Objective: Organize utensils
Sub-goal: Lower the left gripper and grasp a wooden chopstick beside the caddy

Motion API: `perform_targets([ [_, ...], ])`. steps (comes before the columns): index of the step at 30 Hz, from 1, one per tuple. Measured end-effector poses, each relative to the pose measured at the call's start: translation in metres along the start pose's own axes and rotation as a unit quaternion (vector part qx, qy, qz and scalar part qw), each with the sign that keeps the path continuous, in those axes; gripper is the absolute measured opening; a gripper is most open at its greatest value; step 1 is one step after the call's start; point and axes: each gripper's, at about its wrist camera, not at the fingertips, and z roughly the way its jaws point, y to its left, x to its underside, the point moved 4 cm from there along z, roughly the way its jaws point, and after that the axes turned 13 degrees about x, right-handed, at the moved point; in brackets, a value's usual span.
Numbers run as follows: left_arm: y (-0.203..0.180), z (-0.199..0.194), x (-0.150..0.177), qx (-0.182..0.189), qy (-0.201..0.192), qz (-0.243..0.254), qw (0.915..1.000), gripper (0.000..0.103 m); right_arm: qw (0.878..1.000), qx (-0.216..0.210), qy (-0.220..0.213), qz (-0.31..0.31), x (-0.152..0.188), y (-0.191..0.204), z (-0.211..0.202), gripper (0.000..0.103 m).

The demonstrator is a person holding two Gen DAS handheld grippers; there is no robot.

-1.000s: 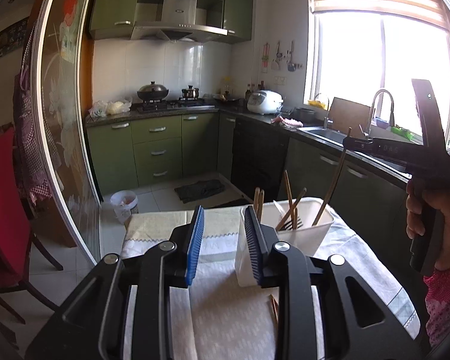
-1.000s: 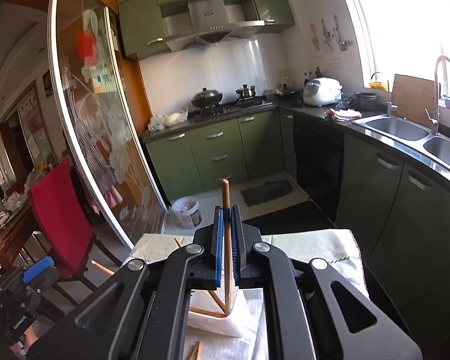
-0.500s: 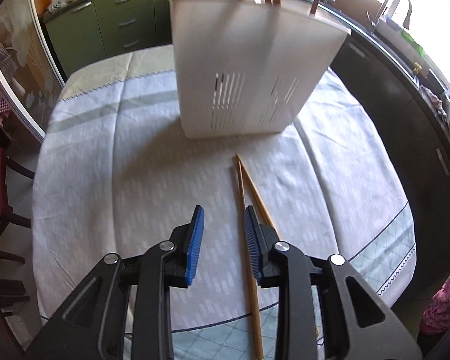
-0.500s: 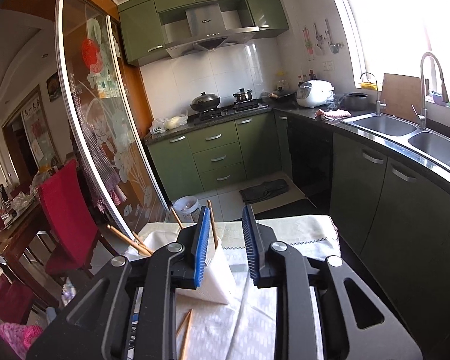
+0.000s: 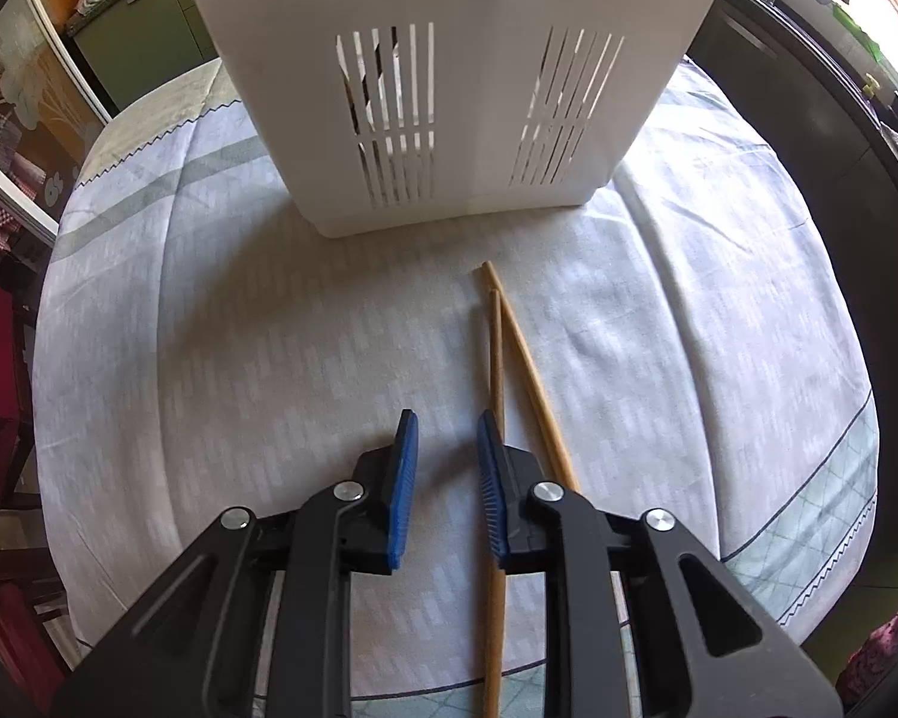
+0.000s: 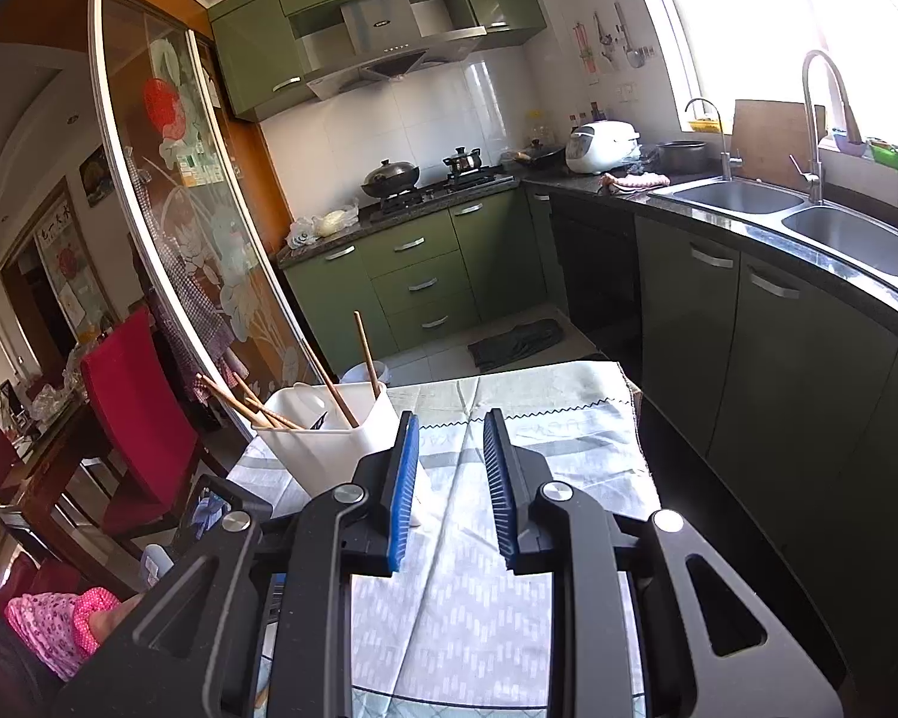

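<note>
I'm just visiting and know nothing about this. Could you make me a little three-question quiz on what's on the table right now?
1. True or false: both chopsticks on the tablecloth lie fully between the fingers of the left hand-held gripper.
2. Where is the white holder relative to those chopsticks? A) beyond their far tips B) lying on them C) not on the table
3. What does the right hand-held gripper hold?

Key:
1. False: one passes by its right finger, the other lies outside; its jaws are closing.
2. A
3. Nothing; it is open above the cloth.
</note>
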Motion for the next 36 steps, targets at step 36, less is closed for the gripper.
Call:
perform_targets([
  [36,0.042,-0.073,0.012,0.028,-0.133,-0.028,0.9904,0.005,0.99,-0.031,0.116,-0.068,0.04,0.059,0.056,0.029],
])
